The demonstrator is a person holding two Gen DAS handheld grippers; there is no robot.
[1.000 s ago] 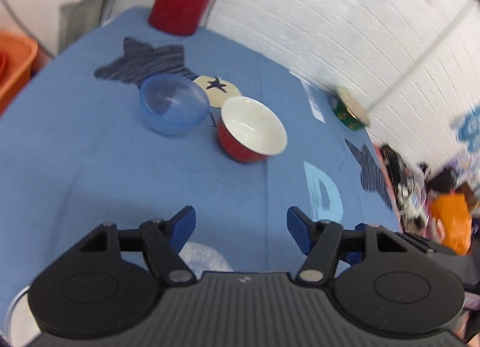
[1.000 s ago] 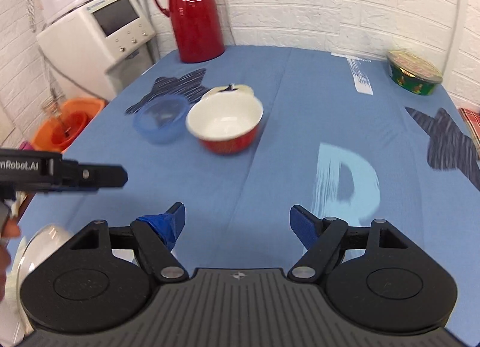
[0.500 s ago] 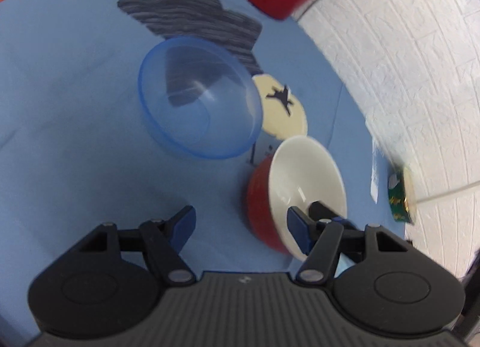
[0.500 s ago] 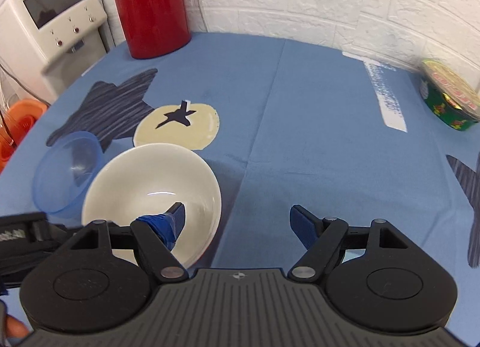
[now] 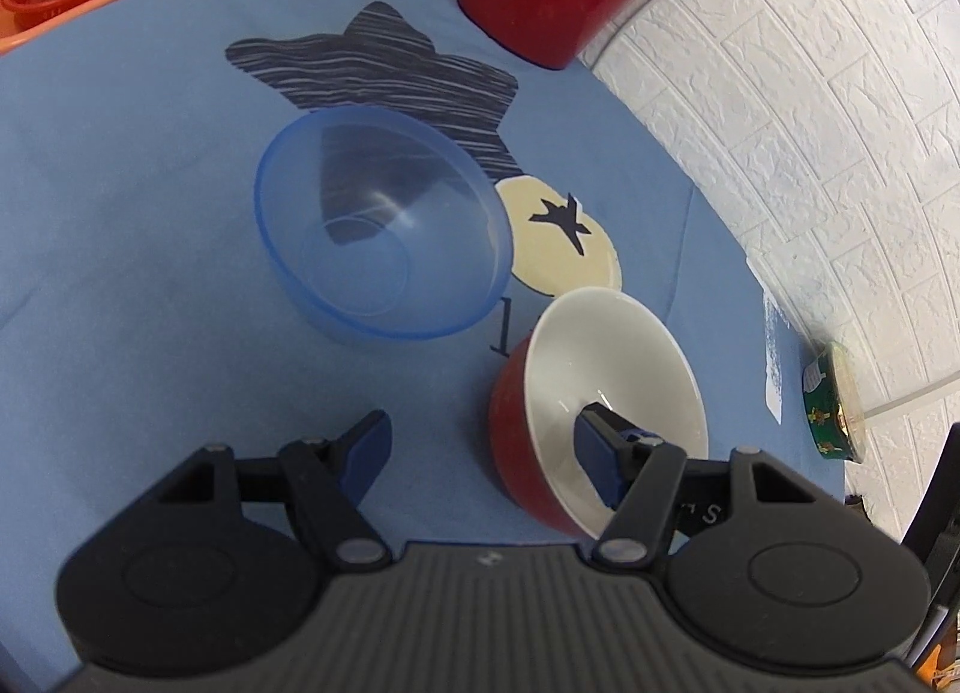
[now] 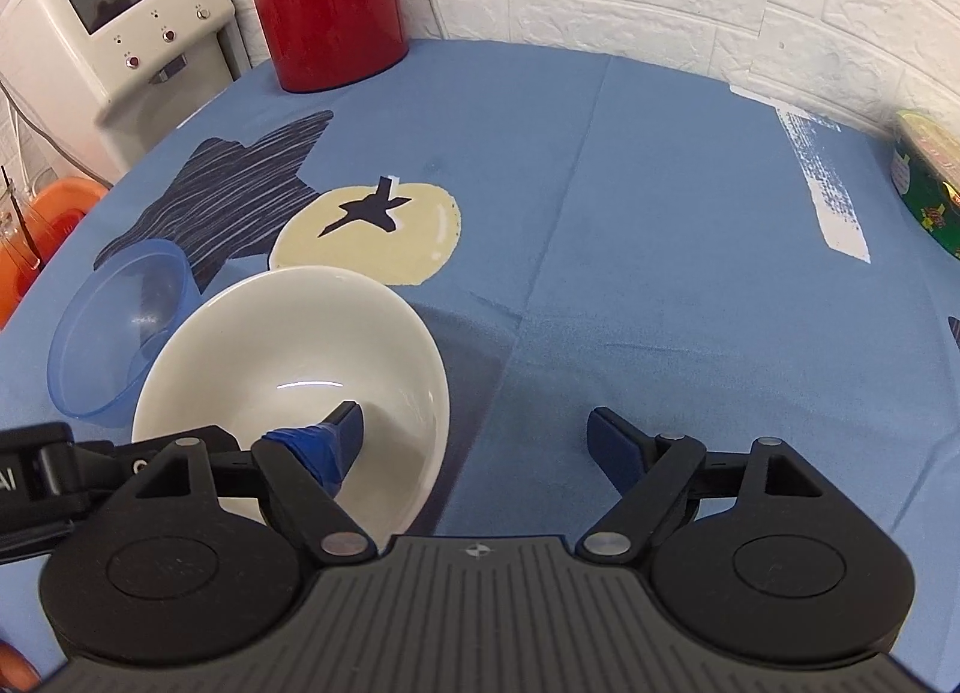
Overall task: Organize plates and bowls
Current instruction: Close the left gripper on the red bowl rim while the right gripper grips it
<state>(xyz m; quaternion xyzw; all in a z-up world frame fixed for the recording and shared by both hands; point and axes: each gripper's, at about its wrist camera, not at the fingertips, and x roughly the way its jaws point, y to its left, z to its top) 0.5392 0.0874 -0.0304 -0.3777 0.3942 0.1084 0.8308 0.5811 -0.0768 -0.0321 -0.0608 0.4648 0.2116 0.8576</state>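
My left gripper (image 5: 483, 462) fills the bottom of its own view, jaws spread wide. Its left blue pad sits left of centre, low in the frame; the right pad sits right of centre at about the same height. My right gripper (image 6: 477, 441) likewise takes up the lower part of its view, jaws wide apart, one blue-tipped finger at lower centre-left and the other at lower centre-right. In that same view, the black side of my left gripper pokes in at the lower left edge of the frame.
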